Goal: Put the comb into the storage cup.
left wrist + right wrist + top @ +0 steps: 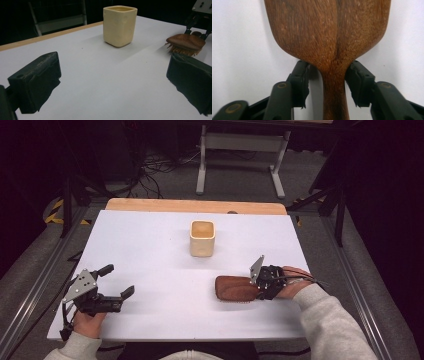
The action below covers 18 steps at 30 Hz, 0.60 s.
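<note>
Fingers (302, 82) of the right gripper (261, 281) straddle the brush (236, 289) neck at 4 o'clock on the desk (150, 250), apparently not yet clenched. Left gripper (117, 282) sits released at 8 o'clock. Likely next: clench, lift, maybe toward the cup (202, 238) at 12.

A brown wooden brush (236, 288) lies bristles-down on the near right of the white table (150, 250), its head pointing left, its narrow handle running right. A cream, square-sided cup (202, 238) stands upright and open-topped at the centre, farther back, well apart from the brush.
</note>
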Motion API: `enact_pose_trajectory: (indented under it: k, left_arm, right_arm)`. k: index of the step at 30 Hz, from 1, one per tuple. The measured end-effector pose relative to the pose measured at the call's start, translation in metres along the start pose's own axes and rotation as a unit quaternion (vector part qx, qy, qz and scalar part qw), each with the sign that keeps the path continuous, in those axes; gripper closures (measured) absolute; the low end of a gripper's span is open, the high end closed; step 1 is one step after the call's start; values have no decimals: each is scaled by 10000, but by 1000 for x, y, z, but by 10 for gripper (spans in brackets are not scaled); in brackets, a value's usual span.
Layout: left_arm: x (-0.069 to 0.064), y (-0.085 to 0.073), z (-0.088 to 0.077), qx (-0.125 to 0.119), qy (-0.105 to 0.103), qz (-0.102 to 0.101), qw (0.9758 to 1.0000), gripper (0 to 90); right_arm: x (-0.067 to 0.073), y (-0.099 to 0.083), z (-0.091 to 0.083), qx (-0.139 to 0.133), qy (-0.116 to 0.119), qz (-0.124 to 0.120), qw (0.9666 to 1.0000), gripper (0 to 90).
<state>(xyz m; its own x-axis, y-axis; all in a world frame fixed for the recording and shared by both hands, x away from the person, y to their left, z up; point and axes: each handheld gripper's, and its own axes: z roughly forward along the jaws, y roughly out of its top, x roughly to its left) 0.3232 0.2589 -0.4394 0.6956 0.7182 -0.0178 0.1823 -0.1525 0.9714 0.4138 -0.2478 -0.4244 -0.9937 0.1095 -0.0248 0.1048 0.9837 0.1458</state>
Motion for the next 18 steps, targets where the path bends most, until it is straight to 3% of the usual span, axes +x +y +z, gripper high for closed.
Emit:
enact_pose_trajectory:
  k: [5,6,8,11,18]
  left_arm:
    - [-3,-2,2,-8,-67,210,9998,5]
    - [-3,-2,2,-8,-67,210,9998,2]
    - [-2,-2,2,-50,-304,38,9995,1]
    - [-3,-2,1,-157,-239,103,9995,1]
    - [-4,-2,3,37,-122,167,9998,2]
  right_arm:
    - [-4,-1,1,-85,96,17,9999,643]
    - [-4,-1,1,-85,96,17,9999,643]
    - [-5,-2,0,-87,156,27,9998,681]
    - [-5,-3,0,-105,156,-9,9998,702]
    - [-5,-3,1,-142,128,-116,9998,715]
